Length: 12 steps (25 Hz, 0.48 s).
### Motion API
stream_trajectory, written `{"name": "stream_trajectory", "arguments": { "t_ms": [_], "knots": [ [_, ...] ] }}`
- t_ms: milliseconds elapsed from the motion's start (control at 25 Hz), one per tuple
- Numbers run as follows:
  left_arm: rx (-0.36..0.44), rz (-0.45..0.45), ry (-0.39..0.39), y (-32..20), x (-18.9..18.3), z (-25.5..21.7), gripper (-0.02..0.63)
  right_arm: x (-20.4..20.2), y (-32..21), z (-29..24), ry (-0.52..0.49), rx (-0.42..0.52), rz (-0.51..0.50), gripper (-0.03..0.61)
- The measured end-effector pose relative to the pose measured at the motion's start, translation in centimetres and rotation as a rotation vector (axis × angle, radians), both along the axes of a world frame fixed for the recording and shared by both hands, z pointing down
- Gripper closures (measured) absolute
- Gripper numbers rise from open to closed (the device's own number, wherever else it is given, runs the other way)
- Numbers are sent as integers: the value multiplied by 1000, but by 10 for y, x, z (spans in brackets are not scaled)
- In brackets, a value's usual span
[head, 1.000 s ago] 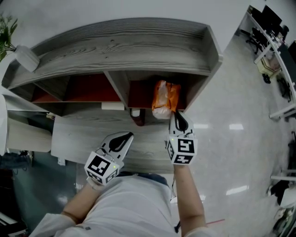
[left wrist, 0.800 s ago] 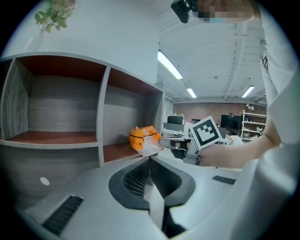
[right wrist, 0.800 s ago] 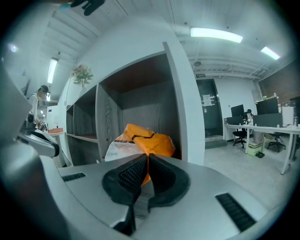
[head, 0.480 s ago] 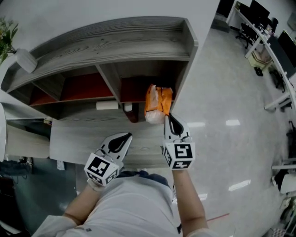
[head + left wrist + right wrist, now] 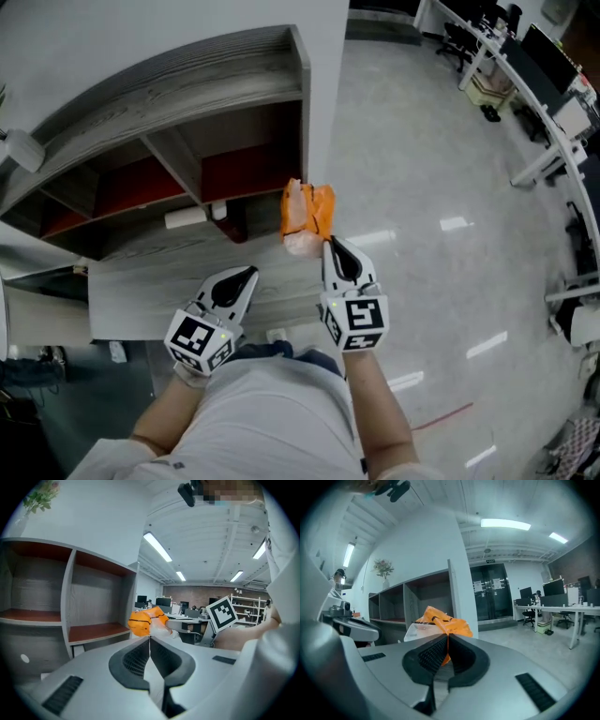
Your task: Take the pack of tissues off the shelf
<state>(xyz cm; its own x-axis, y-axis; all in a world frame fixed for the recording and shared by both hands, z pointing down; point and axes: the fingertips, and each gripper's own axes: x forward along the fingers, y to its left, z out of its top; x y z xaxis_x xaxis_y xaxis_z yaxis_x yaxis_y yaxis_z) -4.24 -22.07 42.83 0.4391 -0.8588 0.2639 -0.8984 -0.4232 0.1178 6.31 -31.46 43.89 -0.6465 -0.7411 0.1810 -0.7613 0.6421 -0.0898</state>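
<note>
Beside woodgrain shelf (image 5: 187, 84) | right gripper (image 5: 331, 244) pinches crinkled orange tissue pack (image 5: 305, 211)

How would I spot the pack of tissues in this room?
Find the long grey wooden shelf with reddish compartments. Just by its right end, the right gripper pinches the pack of tissues. It is the only bright orange thing there, crinkly with a clear part.
</note>
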Motion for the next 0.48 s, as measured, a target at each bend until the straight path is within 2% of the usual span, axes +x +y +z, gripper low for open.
{"name": "stream_trajectory", "arguments": {
  "t_ms": [480],
  "knots": [
    [26,199,42,-39,92,-6,595,115,16,-15,22,24,220,557]
  ]
}}
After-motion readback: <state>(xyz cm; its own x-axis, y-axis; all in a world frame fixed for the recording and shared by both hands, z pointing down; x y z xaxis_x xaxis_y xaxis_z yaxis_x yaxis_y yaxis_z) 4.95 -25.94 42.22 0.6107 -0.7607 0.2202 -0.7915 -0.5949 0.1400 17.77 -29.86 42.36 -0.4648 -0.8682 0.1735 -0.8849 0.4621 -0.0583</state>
